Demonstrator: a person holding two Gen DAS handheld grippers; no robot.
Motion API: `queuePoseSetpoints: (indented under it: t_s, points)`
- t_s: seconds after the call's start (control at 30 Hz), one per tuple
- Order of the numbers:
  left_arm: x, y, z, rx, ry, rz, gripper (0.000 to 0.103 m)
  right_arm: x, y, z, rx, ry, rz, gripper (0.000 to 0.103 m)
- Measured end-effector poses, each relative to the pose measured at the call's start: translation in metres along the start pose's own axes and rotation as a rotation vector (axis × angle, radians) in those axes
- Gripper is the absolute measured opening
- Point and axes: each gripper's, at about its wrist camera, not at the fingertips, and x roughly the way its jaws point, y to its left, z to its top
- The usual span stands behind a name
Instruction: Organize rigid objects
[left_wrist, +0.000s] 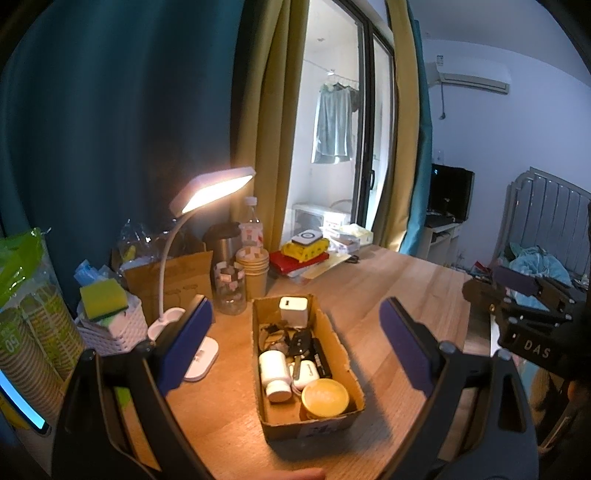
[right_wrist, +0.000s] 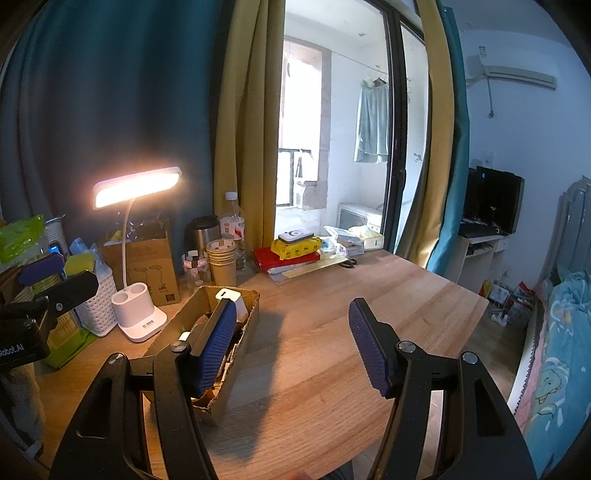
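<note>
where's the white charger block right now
In the left wrist view the white charger block stands at the far end of the cardboard box, beyond the car key and white pill bottle, right of the desk lamp.

Brown cardboard box (left_wrist: 334, 332), seemingly yellow-lidded jar (left_wrist: 325, 398)

table (right_wrist: 332, 295) – matt wood | box (left_wrist: 343, 354) – rough cardboard | tool pads (right_wrist: 218, 343) – ribbed

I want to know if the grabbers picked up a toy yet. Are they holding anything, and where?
No. The left gripper and the right gripper are both open and empty. Everything sits in the cardboard box.
</note>
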Motion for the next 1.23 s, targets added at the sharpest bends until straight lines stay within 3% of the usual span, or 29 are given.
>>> queuePoseSetpoints:
  t_s: [1.23]
  points:
    - [0.002, -0.0035, -0.0015, 0.001, 0.017, -0.009, 0.093, 0.0047, -0.0002, -0.0087, 0.002, 0.013, 0.004, 0.067]
